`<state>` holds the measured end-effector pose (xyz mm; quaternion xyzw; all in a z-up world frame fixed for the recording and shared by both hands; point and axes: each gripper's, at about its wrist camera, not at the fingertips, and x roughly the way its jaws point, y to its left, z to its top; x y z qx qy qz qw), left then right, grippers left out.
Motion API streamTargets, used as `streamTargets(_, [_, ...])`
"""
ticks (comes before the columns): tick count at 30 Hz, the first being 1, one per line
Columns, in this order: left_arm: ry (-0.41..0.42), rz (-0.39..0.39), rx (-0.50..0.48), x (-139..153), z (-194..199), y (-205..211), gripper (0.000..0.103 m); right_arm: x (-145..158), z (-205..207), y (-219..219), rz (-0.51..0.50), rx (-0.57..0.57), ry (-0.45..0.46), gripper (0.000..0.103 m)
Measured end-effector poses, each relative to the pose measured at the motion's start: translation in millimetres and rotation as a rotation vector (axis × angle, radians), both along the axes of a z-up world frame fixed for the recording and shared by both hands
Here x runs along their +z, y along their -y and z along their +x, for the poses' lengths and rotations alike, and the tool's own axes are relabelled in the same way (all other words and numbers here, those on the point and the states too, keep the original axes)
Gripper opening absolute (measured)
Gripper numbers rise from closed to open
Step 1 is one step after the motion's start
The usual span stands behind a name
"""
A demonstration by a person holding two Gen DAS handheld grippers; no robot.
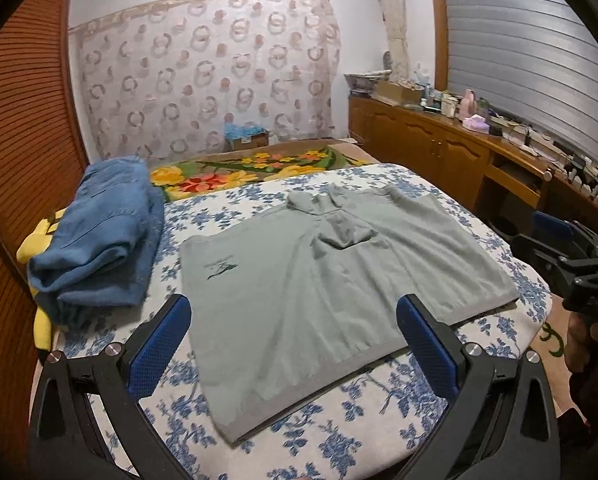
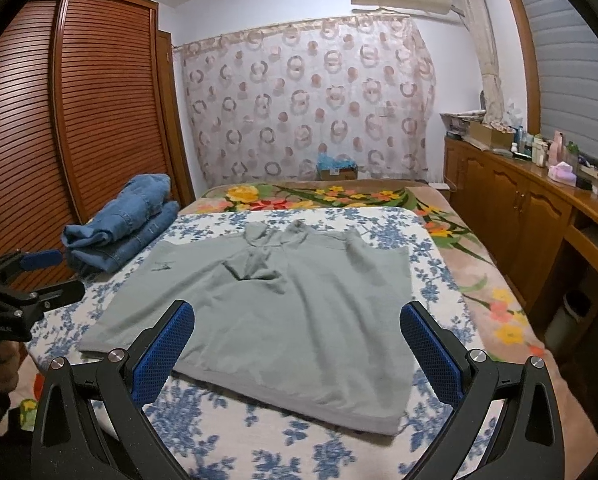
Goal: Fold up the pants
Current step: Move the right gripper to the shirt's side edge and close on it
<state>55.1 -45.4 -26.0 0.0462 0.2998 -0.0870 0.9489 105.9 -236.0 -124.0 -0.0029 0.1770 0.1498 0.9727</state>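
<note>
Grey-green pants [image 1: 339, 280] [image 2: 283, 280] lie spread flat on the blue-flowered sheet [image 1: 339, 420] [image 2: 219, 420], hems toward me and waistband with drawstring at the far side. A small dark logo marks the left leg. My left gripper [image 1: 293, 304] hovers open over the near hem, its blue pads apart with nothing between them; in the right wrist view the left gripper [image 2: 55, 276] is at the left edge. My right gripper [image 2: 297, 308] is open above the near hem as well, and the right gripper [image 1: 539, 240] appears at the right in the left wrist view.
Folded blue denim [image 1: 99, 240] [image 2: 127, 220] sits on the bed's left side. A louvred wooden wardrobe [image 2: 99, 120] stands at the left, and a wooden cabinet [image 2: 519, 208] with bottles at the right. A flowered blanket [image 2: 319, 194] and a cardboard box [image 2: 337, 172] lie beyond.
</note>
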Motion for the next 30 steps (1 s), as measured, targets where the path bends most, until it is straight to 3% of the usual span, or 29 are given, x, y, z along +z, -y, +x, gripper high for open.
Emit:
streamTargets(7, [-0.029, 0.001, -0.041, -5, 15, 10, 0.103, 0, 8, 0, -0.043, -0.015, -0.008, 0.1])
streamTargets(18, [-0.093, 0.003, -0.065, -24, 43, 14, 0.103, 1, 39, 8, -0.076, 0.01, -0.106, 0.091])
streamTargets(30, [-0.205, 0.022, -0.061, -59, 74, 9, 0.103, 15, 98, 35, -0.071, 0.015, -0.257, 0.055])
